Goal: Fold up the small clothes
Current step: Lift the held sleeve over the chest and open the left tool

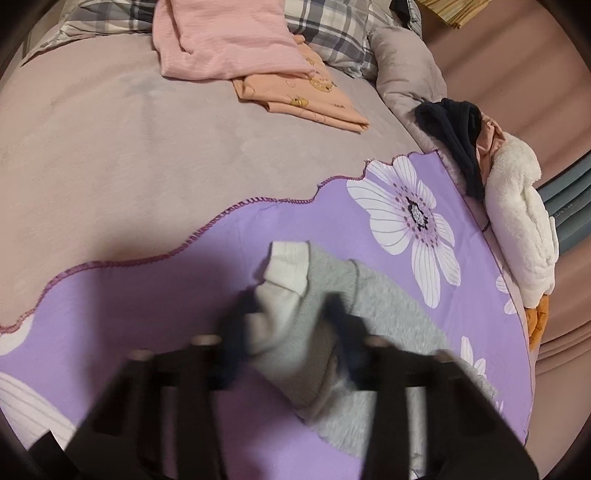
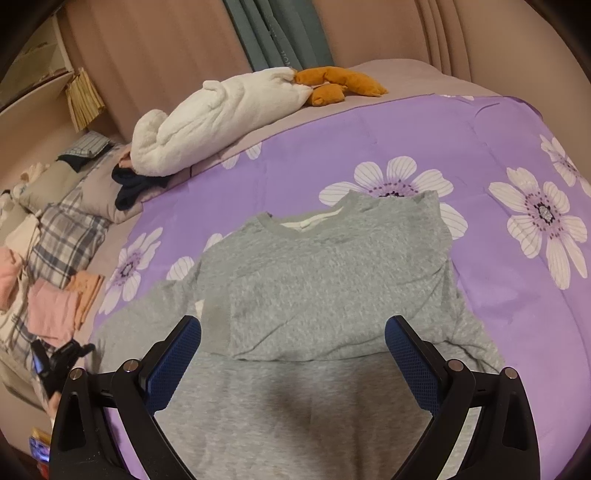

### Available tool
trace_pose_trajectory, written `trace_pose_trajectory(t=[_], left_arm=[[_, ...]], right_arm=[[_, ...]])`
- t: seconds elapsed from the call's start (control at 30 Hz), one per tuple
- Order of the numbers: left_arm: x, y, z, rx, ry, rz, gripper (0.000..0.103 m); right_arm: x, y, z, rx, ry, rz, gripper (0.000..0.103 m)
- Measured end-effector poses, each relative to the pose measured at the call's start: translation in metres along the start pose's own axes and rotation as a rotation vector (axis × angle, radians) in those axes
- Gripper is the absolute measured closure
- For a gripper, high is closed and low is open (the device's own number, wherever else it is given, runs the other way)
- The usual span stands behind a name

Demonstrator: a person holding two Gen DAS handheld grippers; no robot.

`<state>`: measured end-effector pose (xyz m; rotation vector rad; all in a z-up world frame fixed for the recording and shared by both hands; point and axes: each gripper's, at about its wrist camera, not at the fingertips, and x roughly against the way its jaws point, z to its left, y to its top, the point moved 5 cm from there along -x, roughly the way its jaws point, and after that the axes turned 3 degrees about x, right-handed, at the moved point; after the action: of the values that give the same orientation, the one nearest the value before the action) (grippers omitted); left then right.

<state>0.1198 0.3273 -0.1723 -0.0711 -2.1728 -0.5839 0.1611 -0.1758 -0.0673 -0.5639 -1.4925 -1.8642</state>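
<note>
A grey sweatshirt (image 2: 325, 258) is spread on the purple floral sheet (image 2: 498, 314) of the bed, one sleeve already laid across its front. The other sleeve's white-lined cuff (image 1: 286, 271) is pinched in the left claw (image 1: 291, 314). The right claw (image 2: 293, 354) is held spread above the hem. Folded pink and orange garments (image 1: 295, 88) are stacked nearby; most folding of the sweatshirt is judged unfinished.

A bed (image 1: 110, 155) in a mauve sheet carries a purple flowered cover (image 2: 498, 295) and plaid pillows (image 1: 325, 26), with pink curtains (image 2: 155, 55) and a teal drape (image 2: 280, 33) behind under warm, dim light.
</note>
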Motion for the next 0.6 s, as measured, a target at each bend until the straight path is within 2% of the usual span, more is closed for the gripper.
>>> trace_pose_trajectory(t=[0.1,0.23,0.47,0.6], left_arm=[[0.005,0.001,-0.004,-0.016,0.008,-0.017,0.085],[0.020,0.001,-0.019,-0.044,-0.008,-0.045,0.087],[0.060,-0.009,-0.065,-0.138,-0.119,-0.100,0.088],[0.078,-0.026,-0.101,-0.210,-0.206,-0.090,0.088]], right_arm=[[0.000,0.000,0.000,-0.007,-0.004,-0.003,0.004],[0.005,0.001,-0.001,-0.016,-0.008,-0.018,0.004],[0.014,0.002,-0.009,-0.038,-0.001,-0.041,0.004],[0.021,0.003,-0.015,-0.054,0.000,-0.059,0.004]])
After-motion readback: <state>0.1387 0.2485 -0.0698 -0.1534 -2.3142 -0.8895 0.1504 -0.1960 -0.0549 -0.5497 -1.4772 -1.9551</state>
